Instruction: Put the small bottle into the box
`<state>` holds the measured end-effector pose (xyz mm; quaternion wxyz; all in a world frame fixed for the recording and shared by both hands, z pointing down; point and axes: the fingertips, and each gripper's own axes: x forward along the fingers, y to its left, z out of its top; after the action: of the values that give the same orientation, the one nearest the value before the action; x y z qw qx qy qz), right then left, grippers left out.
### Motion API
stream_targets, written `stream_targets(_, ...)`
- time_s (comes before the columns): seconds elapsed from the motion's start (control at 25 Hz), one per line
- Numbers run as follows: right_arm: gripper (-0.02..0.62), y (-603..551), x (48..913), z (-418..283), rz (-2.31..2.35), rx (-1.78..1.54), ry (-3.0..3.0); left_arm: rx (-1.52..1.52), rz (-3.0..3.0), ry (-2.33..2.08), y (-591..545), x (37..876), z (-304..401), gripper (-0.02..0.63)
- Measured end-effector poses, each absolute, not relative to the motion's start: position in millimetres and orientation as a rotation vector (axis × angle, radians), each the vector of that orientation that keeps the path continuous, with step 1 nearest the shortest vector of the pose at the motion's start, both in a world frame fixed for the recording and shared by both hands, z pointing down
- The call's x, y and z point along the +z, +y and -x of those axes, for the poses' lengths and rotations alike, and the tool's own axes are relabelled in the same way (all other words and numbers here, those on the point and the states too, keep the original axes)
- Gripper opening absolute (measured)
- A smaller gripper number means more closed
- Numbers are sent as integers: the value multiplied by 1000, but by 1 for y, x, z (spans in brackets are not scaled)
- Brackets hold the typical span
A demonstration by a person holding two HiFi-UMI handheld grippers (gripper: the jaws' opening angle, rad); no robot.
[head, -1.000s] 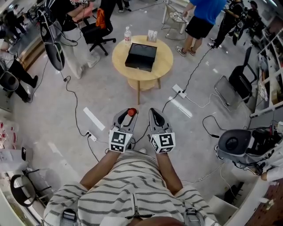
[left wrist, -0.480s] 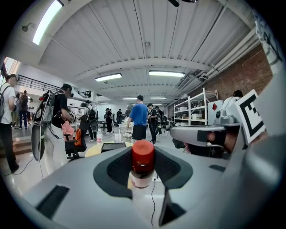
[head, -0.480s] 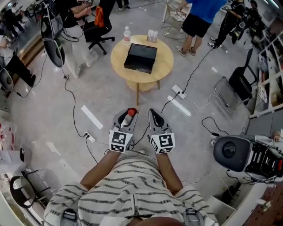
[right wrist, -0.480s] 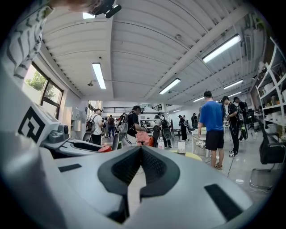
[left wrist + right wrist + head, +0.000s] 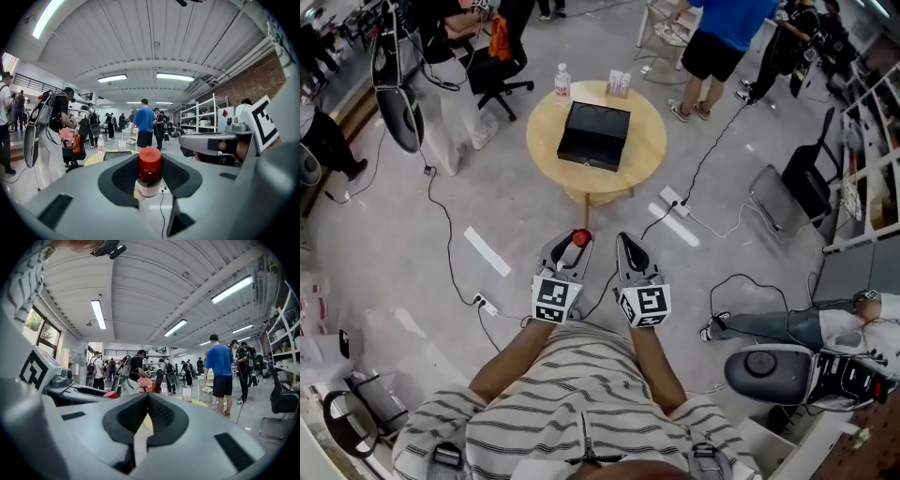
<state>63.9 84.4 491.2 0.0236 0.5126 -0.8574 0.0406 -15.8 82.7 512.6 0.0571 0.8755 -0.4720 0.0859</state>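
- The left hand-held gripper [image 5: 572,242] is clamped on the small bottle [image 5: 149,165], its jaws pinching just under the red cap; the right hand-held gripper [image 5: 143,425] is closed on nothing.
- The grip sits high and narrow on the bottle. A jolt while walking could let the body swing or slide out between the pads, and it would drop to the floor.
- The bottle is carried low in front of the person, well apart from the black box [image 5: 594,134], so the whole approach is yet to be made.
- Cables [image 5: 448,253] and a power strip [image 5: 673,198] lie across the floor between the person and the round counter [image 5: 649,141]. A snagged foot looks like the likeliest cause of a stumble.
- From here I cannot tell whether the box is open. If its lid is down, the empty right hand-held gripper must lift it first, or the bottle simply lands on top.
- A water bottle [image 5: 562,82] stands near the counter's far edge and could be knocked by a careless reach.
- A person in blue [image 5: 727,37] stands just beyond the counter and could crowd the approach.
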Motion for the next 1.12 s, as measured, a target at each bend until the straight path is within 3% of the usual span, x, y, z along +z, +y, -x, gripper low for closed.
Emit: stream_targets(1.12,9,-145,464,7,-1718,92,-2559,279,-2740,-1296,-152,496,86,155)
